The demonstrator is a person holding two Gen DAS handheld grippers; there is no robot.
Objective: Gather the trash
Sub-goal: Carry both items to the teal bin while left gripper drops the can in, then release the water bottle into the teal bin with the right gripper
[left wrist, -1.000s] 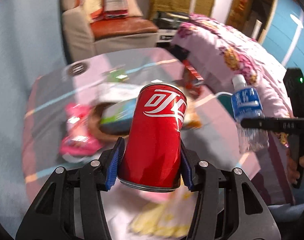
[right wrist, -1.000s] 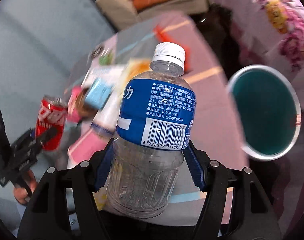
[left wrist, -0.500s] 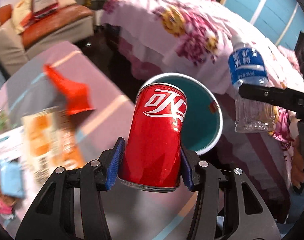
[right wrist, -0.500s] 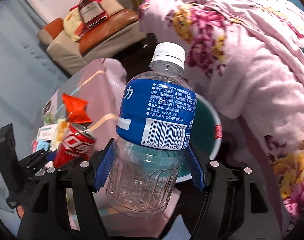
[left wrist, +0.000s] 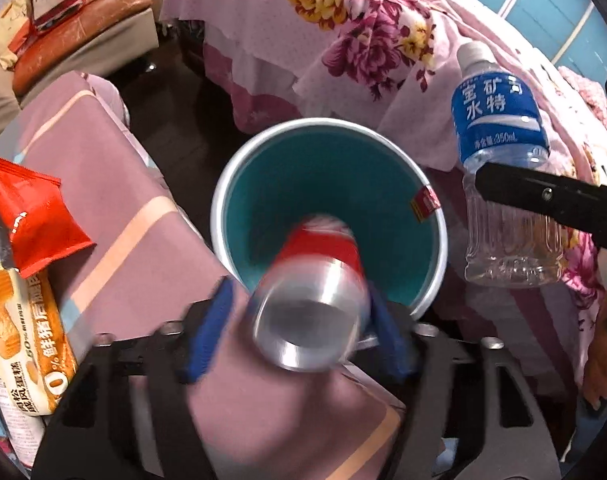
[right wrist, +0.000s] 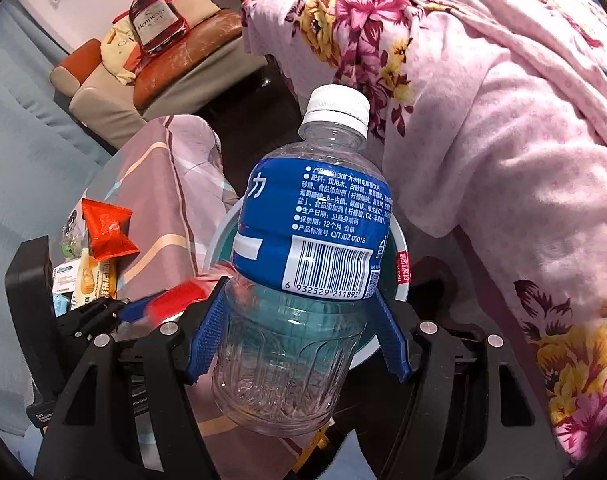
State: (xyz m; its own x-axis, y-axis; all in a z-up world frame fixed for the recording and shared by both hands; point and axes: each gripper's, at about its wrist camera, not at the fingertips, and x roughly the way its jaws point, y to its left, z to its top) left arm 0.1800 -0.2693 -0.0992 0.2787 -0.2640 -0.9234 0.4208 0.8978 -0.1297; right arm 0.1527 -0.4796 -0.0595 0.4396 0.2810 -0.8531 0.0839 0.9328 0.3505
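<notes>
Above the teal bin (left wrist: 239, 184), left gripper (left wrist: 299, 328) jaws opening; red can (left wrist: 315, 300), previously clamped, tips free; right gripper (right wrist: 299, 332) grips the bottle (right wrist: 303, 264).

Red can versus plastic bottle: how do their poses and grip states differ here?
The red can is motion-blurred, tipped base-first toward the camera over the bin, between the opening left gripper fingers. The plastic bottle is sharp, cap up, clamped in the right gripper. Both are drink containers.
</notes>
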